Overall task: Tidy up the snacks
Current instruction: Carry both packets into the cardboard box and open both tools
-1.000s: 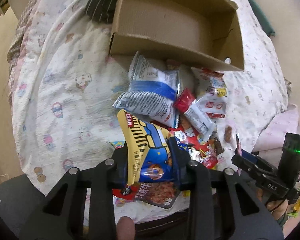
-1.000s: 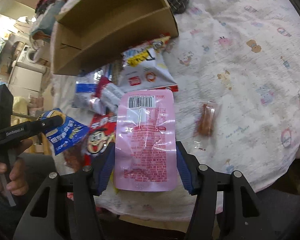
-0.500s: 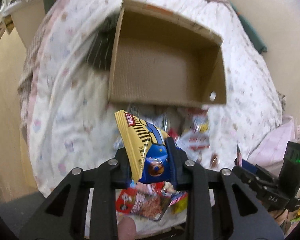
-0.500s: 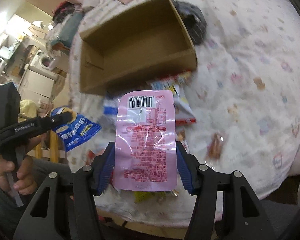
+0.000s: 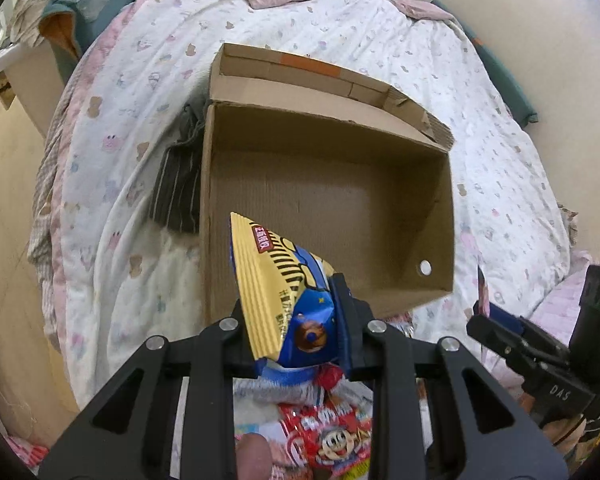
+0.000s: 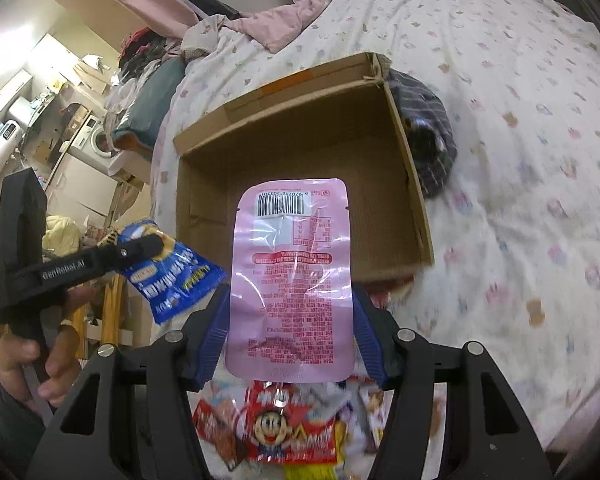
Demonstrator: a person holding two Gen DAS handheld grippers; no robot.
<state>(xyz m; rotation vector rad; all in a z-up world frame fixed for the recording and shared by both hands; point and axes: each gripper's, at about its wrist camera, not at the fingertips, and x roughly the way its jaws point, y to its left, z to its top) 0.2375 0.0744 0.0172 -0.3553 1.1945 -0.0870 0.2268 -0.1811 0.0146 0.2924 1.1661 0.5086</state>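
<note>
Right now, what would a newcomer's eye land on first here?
Probably the open cardboard box on the bed, its inside bare. In front of it, the left gripper pinches a yellow-and-blue snack bag, and the right gripper holds up a pink pouch.

Black claw [image 5: 296, 320], silver screws, blue pads [image 6: 366, 336]; bare-skinned hand [image 6: 32, 356].

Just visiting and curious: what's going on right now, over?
Left gripper shut on yellow-blue snack bag. Right gripper shut on pink pouch. Cardboard box ahead, open, nothing blocking.
</note>
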